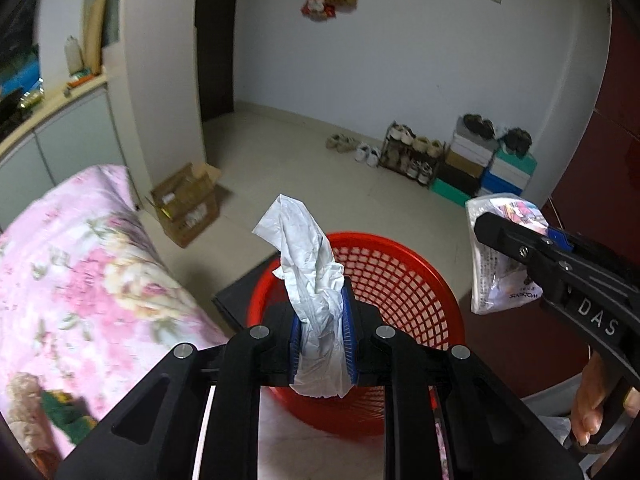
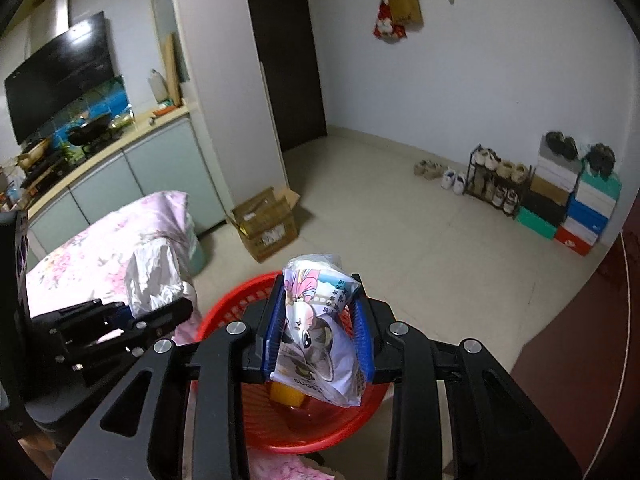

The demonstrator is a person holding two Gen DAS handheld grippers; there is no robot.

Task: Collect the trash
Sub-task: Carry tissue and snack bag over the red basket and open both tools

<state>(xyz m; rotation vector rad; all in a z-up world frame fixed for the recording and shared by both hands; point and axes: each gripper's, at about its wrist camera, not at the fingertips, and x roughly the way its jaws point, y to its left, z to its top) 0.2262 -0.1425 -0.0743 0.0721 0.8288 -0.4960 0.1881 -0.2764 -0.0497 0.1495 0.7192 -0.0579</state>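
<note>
A red mesh basket (image 1: 400,276) stands below both grippers; it also shows in the right wrist view (image 2: 320,436). My left gripper (image 1: 320,312) is shut on a crumpled white tissue (image 1: 308,248) and holds it over the basket's near rim. My right gripper (image 2: 318,312) is shut on a printed plastic snack wrapper (image 2: 316,328) above the basket. The wrapper also shows in the left wrist view (image 1: 496,248), to the right of the basket. An orange item (image 2: 286,394) lies inside the basket.
A pink floral cloth (image 1: 72,272) covers a surface on the left. A dark flat object (image 1: 240,296) sits beside the basket. An open cardboard box (image 1: 188,204) stands on the tiled floor. A shoe rack (image 1: 412,156) and stacked shoe boxes (image 1: 488,168) line the far wall.
</note>
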